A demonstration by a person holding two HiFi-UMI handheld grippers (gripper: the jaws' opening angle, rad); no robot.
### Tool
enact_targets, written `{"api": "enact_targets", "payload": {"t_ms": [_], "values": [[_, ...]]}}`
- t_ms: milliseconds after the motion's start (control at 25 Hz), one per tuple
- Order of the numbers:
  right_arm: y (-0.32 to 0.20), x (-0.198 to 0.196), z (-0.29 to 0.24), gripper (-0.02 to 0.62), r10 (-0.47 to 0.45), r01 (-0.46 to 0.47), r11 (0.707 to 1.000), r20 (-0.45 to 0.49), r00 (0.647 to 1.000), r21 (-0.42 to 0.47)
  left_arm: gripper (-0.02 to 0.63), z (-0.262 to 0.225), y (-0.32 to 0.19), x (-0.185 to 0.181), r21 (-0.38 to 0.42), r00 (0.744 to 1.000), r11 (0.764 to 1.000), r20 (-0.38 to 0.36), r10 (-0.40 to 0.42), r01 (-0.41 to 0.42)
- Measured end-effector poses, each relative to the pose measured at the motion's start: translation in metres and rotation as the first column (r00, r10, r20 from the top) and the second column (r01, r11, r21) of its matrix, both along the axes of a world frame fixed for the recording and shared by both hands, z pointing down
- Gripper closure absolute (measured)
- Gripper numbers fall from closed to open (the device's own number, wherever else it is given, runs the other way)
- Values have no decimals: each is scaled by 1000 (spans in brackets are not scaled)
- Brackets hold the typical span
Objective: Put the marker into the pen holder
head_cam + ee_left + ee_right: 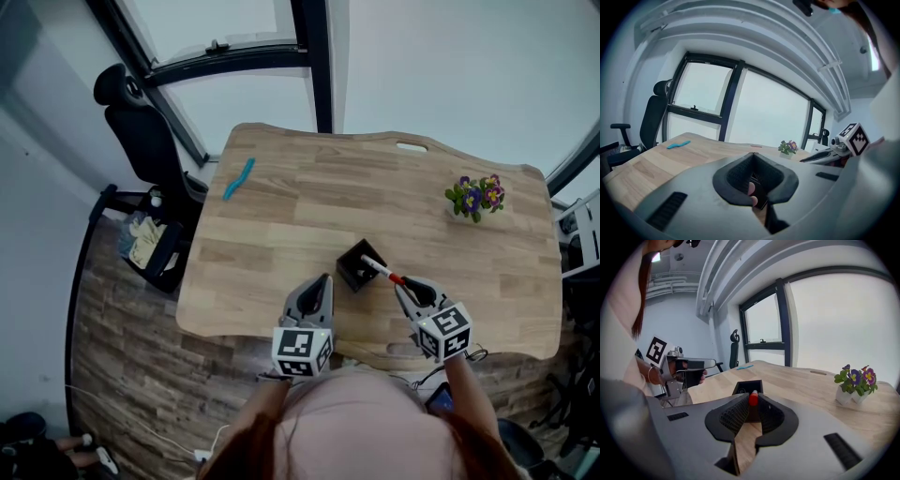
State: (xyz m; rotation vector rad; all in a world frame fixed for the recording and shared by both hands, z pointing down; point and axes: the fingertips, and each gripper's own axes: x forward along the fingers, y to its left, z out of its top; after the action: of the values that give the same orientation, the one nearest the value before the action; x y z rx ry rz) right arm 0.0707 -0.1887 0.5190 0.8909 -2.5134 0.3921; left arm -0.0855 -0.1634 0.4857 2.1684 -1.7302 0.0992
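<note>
A black square pen holder (356, 266) stands near the table's front edge. The marker (380, 269), white with a red cap, is held in my right gripper (399, 284), which is shut on it; its white end reaches over the holder's opening. In the right gripper view the red cap (753, 399) shows between the tips of that gripper (753, 396), with the holder (747, 387) just beyond. My left gripper (324, 279) hovers beside the holder's left side, its jaws shut (753, 154) with nothing clearly between them.
A small potted flower (476, 199) stands at the table's right. A blue object (238, 178) lies at the far left corner. A black office chair (141, 131) stands left of the wooden table (281, 234). Windows lie behind.
</note>
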Motion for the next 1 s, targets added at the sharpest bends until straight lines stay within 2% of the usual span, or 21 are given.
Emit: {"api": "enact_targets", "payload": {"t_ms": [480,1000], "values": [[-10,-12,5,545,-7,6,1000,-20,1000,-23,604,3,0,-14,-4,999,1000,-9,-30,30],[-16,-27,15,545,6,-7,999,-43,999,-39,604,4,-3,-26,-7,1000,1000,-10,-27,27]]}}
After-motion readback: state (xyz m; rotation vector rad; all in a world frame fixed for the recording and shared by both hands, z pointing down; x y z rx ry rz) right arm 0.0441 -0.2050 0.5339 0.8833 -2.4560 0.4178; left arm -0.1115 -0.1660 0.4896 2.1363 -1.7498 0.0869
